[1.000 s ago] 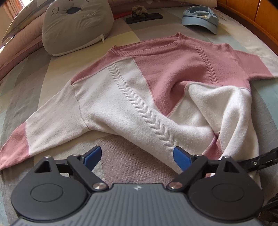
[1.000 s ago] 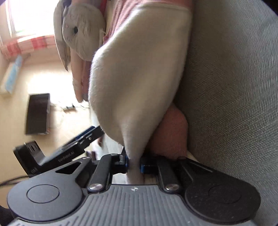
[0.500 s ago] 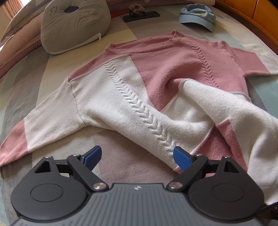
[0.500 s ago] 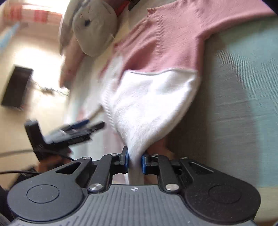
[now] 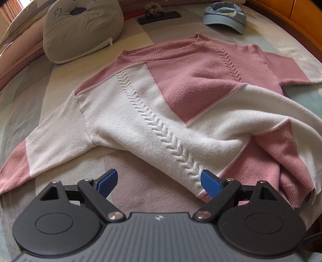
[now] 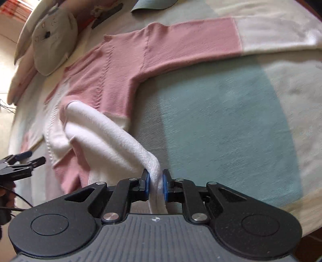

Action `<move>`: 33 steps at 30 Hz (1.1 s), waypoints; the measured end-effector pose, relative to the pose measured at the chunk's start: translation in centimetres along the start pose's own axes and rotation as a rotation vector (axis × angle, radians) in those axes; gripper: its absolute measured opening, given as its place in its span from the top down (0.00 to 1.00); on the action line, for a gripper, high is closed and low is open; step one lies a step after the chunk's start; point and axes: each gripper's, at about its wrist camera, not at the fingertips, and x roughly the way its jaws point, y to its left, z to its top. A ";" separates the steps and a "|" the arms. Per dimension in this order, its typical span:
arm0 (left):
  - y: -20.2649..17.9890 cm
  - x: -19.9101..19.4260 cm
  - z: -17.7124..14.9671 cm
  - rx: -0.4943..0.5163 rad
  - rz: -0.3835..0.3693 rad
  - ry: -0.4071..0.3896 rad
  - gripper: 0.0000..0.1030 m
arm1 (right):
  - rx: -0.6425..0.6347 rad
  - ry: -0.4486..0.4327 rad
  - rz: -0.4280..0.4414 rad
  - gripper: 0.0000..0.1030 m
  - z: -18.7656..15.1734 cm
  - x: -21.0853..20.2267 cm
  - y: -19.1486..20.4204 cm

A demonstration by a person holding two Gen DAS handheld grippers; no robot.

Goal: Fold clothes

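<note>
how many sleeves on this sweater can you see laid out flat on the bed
2: the left sleeve stretches toward the near-left bed edge; the right sleeve reaches out on the opposite side.

Checked bedspread (image 5: 60, 96) carries sweater (image 5: 140, 112), pillow (image 5: 80, 28), cap (image 5: 225, 17).

left wrist: low over the bed's (image 5: 140, 193) near edge, faces along its tongs (image 5: 159, 179) toward the pillow (image 5: 80, 30) and cap (image 5: 225, 16), sweater (image 5: 140, 112) close below | right wrist: tilted, close above the bed (image 6: 221, 112), faces across the sweater (image 6: 112, 66) from its right side | shared: sweater, pillow (image 6: 54, 40), left tongs (image 6: 28, 159)
</note>
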 end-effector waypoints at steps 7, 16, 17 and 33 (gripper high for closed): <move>0.3 0.1 -0.1 -0.029 -0.011 -0.002 0.13 | 0.039 -0.079 0.048 0.55 1.6 -2.6 -1.4; 0.6 0.8 0.1 -0.072 -0.032 0.006 0.13 | 0.235 -0.199 0.212 0.51 7.2 3.4 -2.9; 0.7 0.8 0.1 -0.078 -0.035 0.007 0.13 | 0.258 -0.209 0.224 0.51 7.8 4.2 -3.0; 2.4 2.3 1.6 -0.074 -0.021 0.015 0.13 | 0.314 -0.366 0.090 0.89 13.0 7.6 -2.2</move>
